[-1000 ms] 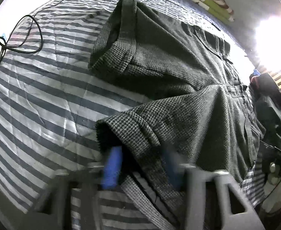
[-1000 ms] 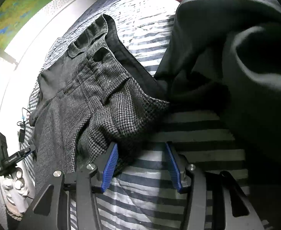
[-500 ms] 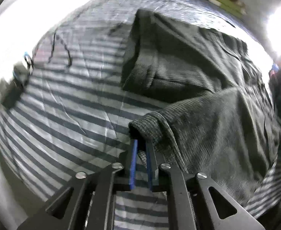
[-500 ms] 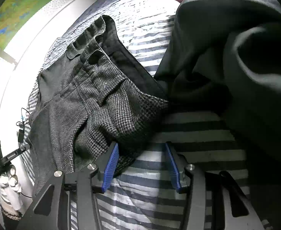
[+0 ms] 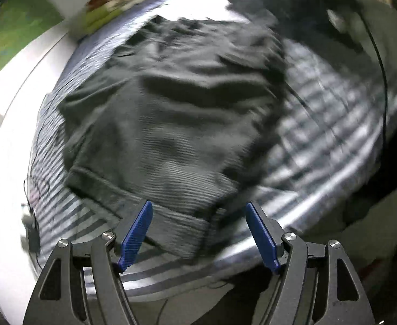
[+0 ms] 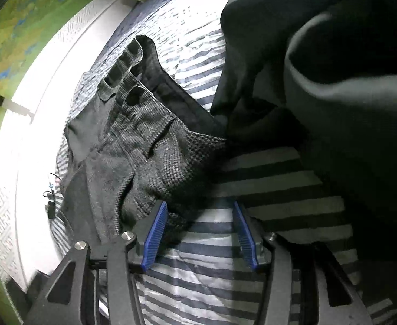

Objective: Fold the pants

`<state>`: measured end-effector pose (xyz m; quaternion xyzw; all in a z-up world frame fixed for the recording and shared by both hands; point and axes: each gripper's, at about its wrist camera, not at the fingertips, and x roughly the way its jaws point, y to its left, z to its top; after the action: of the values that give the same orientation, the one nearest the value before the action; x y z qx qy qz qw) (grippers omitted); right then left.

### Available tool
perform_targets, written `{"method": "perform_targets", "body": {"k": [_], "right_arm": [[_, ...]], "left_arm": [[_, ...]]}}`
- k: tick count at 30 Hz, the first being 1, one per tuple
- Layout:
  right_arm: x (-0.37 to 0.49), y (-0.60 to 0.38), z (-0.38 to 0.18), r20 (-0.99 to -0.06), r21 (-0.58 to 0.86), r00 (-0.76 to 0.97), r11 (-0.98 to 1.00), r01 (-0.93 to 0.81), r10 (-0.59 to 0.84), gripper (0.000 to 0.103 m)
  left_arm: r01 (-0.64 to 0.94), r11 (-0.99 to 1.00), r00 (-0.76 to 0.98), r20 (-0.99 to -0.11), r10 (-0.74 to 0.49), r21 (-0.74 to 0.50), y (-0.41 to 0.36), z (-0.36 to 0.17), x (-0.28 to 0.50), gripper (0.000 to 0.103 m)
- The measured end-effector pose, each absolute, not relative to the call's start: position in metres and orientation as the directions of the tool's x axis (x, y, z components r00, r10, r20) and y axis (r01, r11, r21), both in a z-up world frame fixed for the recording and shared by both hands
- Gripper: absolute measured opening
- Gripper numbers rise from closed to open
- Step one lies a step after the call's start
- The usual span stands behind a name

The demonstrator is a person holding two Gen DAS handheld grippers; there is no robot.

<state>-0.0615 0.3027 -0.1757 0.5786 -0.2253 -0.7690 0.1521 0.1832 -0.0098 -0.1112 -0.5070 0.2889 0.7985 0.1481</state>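
Striped grey-and-white bedding (image 6: 214, 279) covers the bed, with a green patterned wall (image 6: 22, 27) beyond its far edge. Spread on the bedding lie the dark grey houndstooth woven pants (image 5: 171, 124), doubled over so that a cuffed hem faces the left wrist camera. That view is blurred. The left tongs (image 5: 198, 233) stand spread wide with blue pads (image 5: 136, 233), the hem lying between them; they grip nothing. The right tongs (image 6: 201, 230) are also spread apart and hold nothing, poised at the waistband corner of the pants (image 6: 144, 149), whose edge lies by the left-hand pad. A heap of dark, smooth fabric (image 6: 333, 81) lies just beside the waistband on the right. A thin black cable (image 6: 52, 197) rests near the bed's far edge.
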Motion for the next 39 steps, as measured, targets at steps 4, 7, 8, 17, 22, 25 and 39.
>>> {"method": "perform_targets", "body": {"k": [4,7,8,17,22,25,39], "right_arm": [[-0.068,0.297,-0.179,-0.828,0.516,-0.278,-0.856,-0.035,-0.488,0.048],[-0.074,0.295,-0.182,-0.82,0.532,-0.271,-0.846,-0.038,-0.503,0.047],[-0.074,0.293,-0.181,-0.815,0.537,-0.275,-0.843,-0.033,-0.509,0.045],[-0.071,0.284,-0.124,-0.73,0.587,-0.391,-0.807,0.06,-0.56,0.013],[-0.087,0.272,-0.083,-0.663,0.636,-0.455,-0.768,0.076,-0.594,0.012],[-0.109,0.257,-0.062,-0.636,0.649,-0.478,-0.755,0.092,-0.605,0.012],[-0.276,0.158,-0.081,-0.706,0.575,-0.471,-0.816,0.056,-0.529,0.012]], "left_arm": [[-0.539,-0.778,-0.421,-0.903,-0.084,0.324,-0.006,-0.132,0.18,0.054],[-0.5,-0.836,-0.37,-0.929,-0.029,0.225,-0.022,-0.131,0.166,0.03],[-0.486,-0.853,-0.365,-0.931,0.0,0.191,-0.028,-0.129,0.162,0.025],[-0.351,-0.934,-0.48,-0.869,0.121,0.064,-0.074,-0.059,0.132,0.017],[-0.251,-0.968,-0.583,-0.8,0.141,0.013,-0.122,-0.01,0.087,0.016],[-0.218,-0.975,-0.637,-0.762,0.118,0.031,-0.142,0.014,0.051,0.016],[-0.071,-0.997,-0.612,-0.791,0.013,0.039,-0.223,-0.02,-0.169,0.015]]}}
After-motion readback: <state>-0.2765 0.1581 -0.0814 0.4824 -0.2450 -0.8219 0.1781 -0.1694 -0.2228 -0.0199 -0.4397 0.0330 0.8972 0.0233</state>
